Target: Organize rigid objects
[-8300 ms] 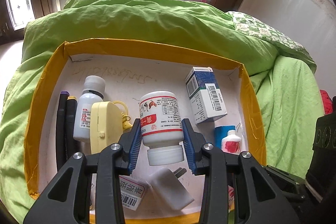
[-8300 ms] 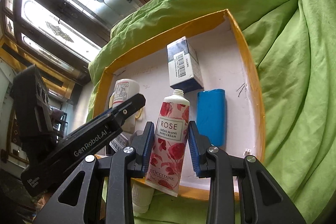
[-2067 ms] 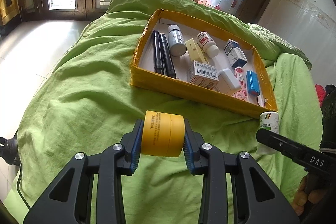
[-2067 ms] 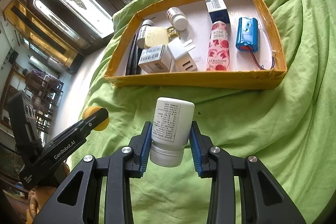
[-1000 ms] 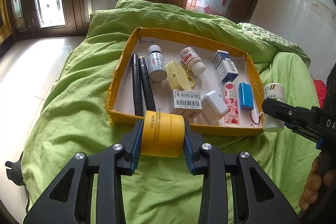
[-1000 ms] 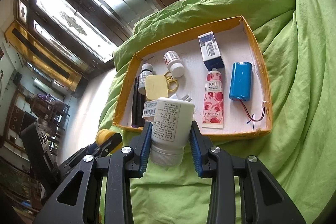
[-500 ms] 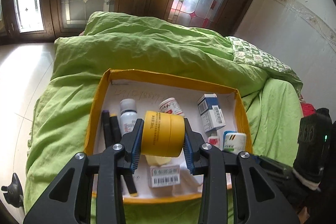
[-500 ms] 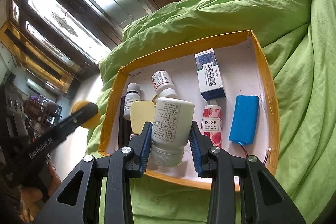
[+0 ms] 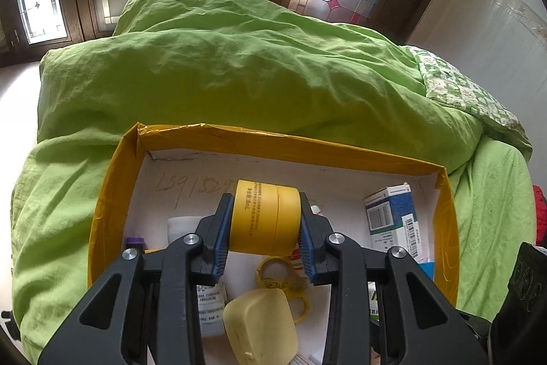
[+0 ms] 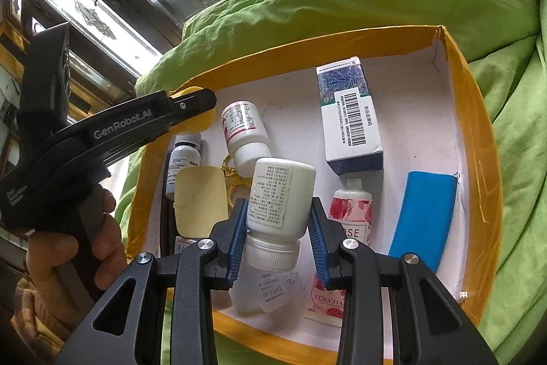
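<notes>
Step in hand, by my reading: delivery of two items into the yellow-edged box [image 10: 478, 112] on the green duvet [image 9: 239, 74].

Left gripper [image 9: 265, 236] clenched on a yellow round tin [image 9: 265, 221], held above the box's far-left floor, over the bare white patch.

Right gripper [image 10: 278, 238] clenched on a white pill bottle [image 10: 278, 197], cap toward the camera, above the box's near edge, left of the rose hand-cream tube [image 10: 348, 218].

Next move probably calls for lowering each into a free gap, then releasing; the gap by the tube looks tight.

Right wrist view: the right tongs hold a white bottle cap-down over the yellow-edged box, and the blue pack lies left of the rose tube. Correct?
Not quite. In the right wrist view the blue pack lies right of the rose tube. The right tongs do hold the white bottle cap-down over the yellow-edged box.
</notes>
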{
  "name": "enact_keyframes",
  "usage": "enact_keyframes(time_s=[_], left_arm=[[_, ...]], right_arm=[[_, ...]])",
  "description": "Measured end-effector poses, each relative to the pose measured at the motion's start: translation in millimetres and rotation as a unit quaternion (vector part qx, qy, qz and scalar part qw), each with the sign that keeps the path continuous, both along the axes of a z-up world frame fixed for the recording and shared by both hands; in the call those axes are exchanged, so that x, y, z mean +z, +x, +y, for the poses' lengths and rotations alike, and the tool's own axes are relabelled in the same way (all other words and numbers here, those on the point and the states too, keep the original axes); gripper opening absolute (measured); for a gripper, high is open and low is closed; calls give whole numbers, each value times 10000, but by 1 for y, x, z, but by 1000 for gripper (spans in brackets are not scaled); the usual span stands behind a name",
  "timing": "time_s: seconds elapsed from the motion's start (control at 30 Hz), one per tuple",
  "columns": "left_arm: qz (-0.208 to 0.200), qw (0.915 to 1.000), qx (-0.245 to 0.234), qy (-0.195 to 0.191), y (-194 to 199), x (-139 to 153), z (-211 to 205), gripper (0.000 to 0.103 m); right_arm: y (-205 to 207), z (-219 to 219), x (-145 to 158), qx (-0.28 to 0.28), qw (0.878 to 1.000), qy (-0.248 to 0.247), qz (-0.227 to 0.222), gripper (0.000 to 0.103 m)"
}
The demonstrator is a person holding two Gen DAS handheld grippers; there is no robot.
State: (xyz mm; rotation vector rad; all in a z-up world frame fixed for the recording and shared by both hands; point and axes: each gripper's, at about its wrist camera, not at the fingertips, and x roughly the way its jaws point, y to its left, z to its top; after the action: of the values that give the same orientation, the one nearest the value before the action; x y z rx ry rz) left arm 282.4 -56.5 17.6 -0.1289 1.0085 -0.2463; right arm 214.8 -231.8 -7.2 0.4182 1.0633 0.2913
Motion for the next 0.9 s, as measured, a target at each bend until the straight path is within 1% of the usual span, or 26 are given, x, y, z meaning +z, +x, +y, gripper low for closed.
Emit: enact_keyframes(time_s=[0.23,0.4,0.43,0.5,0.53,0.57,0.6,0.63,0.67,0.7,0.73,0.77,0.83,0.87,0.9], left_arm=[[29,9998,74,165,10,-19,-2,32],[-69,9997,85,223,8,-16,-3,33],[-108,9996,56,264,5,-13,-4,33],[-215,9994,14,289,-2,-5,-4,41],[-285,9991,18,302,-7,0,-4,54],[-363,9988,32,320,-12,6,-3,64],[-459,9984,54,338,-21,14,-2,65],[-533,9980,68,343,-28,21,0,67],[-610,9974,97,358,-36,29,2,70],[-704,9965,171,420,-48,38,5,74],[-813,9955,210,442,-60,46,8,80],[-939,9941,252,479,-73,52,12,83],[-1122,9909,304,674,-101,64,16,83],[-1164,9895,316,790,-115,67,17,83],[-1158,9881,346,948,-125,70,17,83]], right_arm=[[9,1,-7,4,9999,-115,-1,31],[7,2,-7,52,9996,-139,-252,31],[6,2,-6,41,9995,-143,-283,33],[2,2,-3,23,9992,-180,-354,36],[-3,2,1,5,9988,-215,-433,37],[-4,3,5,-18,9985,-238,-493,39],[-11,1,8,-47,9982,-254,-540,43],[-16,0,13,-79,9980,-257,-579,44],[-21,-1,17,-114,9977,-253,-621,45],[-29,-3,21,-167,9973,-253,-667,48],[-38,-6,26,-265,9969,-268,-694,55],[-46,-8,30,-360,9965,-278,-702,59],[-69,-15,36,-558,9954,-261,-730,71],[-81,-17,38,-600,9952,-253,-729,74],[-92,-18,40,-607,9952,-258,-724,82]])
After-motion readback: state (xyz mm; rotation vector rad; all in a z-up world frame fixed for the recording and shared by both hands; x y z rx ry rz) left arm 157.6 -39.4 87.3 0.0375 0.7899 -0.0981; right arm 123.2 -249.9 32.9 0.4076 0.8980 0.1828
